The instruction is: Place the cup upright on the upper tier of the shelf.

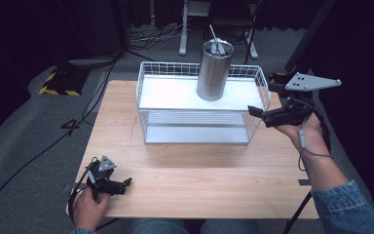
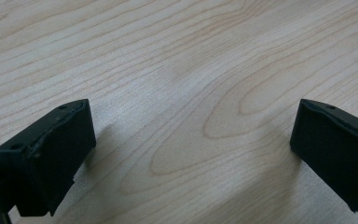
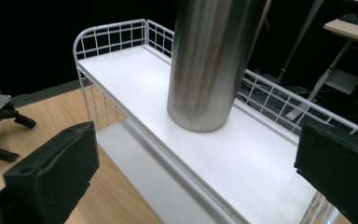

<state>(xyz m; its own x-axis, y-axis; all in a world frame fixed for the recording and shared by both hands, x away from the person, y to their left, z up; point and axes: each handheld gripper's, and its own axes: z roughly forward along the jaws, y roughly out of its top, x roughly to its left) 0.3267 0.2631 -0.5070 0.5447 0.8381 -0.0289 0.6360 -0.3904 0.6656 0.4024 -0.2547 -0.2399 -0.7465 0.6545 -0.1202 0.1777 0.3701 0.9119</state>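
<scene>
From the high view, the steel tumbler [image 1: 215, 69] stands upright on the top shelf of the white wire rack [image 1: 146, 92]; the right gripper [image 1: 259, 112] hovers just beside the rack's right end, the left gripper [image 1: 122, 185] rests low at the wooden table [image 1: 185, 175]'s near left corner; its jaw gap is too small to judge here. In the left gripper view, its jaws stand wide apart over bare wood, holding nothing. In the right gripper view, its jaws are spread and empty, facing the tumbler; this looks like an approach, and the next move probably calls for closing in level around the body; the tumbler's top is cut off.
</scene>
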